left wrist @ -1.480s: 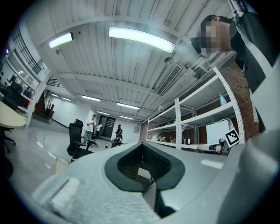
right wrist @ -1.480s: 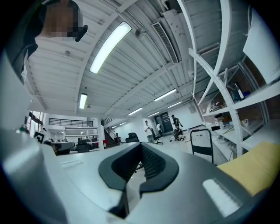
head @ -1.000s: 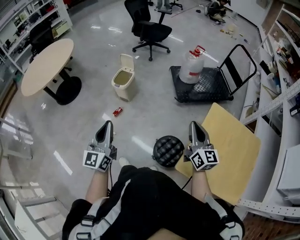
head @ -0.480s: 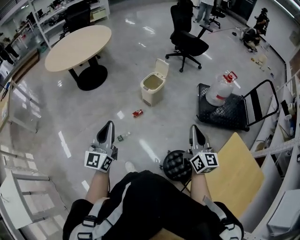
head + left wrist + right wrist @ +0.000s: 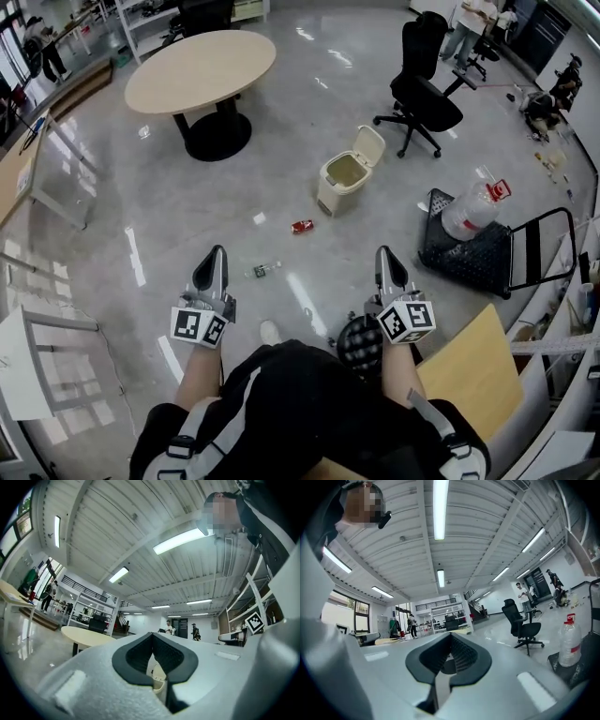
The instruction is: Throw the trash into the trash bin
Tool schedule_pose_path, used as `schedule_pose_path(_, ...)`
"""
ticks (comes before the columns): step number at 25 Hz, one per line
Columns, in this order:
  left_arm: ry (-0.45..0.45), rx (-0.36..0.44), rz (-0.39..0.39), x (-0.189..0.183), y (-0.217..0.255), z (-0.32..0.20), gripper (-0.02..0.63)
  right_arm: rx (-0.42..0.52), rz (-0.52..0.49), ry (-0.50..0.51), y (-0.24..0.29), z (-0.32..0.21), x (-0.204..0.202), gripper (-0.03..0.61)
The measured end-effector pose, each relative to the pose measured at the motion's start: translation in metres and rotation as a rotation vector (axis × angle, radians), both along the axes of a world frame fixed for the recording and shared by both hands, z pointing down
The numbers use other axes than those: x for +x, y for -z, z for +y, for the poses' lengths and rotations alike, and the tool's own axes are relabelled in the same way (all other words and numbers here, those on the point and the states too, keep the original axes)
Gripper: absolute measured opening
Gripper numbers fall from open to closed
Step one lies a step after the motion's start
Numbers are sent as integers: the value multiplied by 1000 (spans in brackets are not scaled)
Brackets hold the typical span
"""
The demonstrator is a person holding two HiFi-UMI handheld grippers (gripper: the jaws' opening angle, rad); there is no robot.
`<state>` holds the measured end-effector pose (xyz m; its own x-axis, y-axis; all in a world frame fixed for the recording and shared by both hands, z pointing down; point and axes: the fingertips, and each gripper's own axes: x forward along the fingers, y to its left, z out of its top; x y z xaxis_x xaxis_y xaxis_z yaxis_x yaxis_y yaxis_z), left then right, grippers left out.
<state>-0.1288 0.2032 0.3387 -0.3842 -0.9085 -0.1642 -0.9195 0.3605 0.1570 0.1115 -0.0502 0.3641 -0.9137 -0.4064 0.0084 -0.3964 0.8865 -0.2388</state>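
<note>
Trash, a crushed red can (image 5: pixel 302 226), lay on glossy grey floor (image 5: pixel 169 216) near the beige open-lidded plastic bin (image 5: pixel 343 178) in head view. Left gripper view: left gripper (image 5: pixel 152 635) pressed together, empty. Right gripper view: right gripper (image 5: pixel 451 637) likewise. I judged jaws needed spreading before a low approach.

Bright, even, sharp; fisheye-bent edges.

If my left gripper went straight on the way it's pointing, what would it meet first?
Nothing close, it seems. The left gripper is held above the floor; the open trash bin lies ahead in its line but lower and some way off.
</note>
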Motion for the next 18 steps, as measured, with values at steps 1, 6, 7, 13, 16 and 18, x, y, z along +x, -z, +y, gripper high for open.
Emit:
schedule_pose_path(1,11,4,12,-9,-2,6,0,5,2,16,1,2,-13,6)
schedule_pose_path(6,73,9,40,-54,-12,36,0,27,14,89,2,16,-75,5)
schedule_pose_path(7,84,12,43,-61,-13,41,0,27,15,105,1,20,-86,6)
schedule_pose_path(13,127,3,47,-96,-21,58,0,35,33,226,-2,44,-155,6)
schedule_pose_path(16,126,-25,49,-107,-30,56,0,45,58,280,-6,50,-180,6)
schedule_pose_path(18,120,-35,57,-112,-34,50,0,36,68,295,-12,48,-190,6)
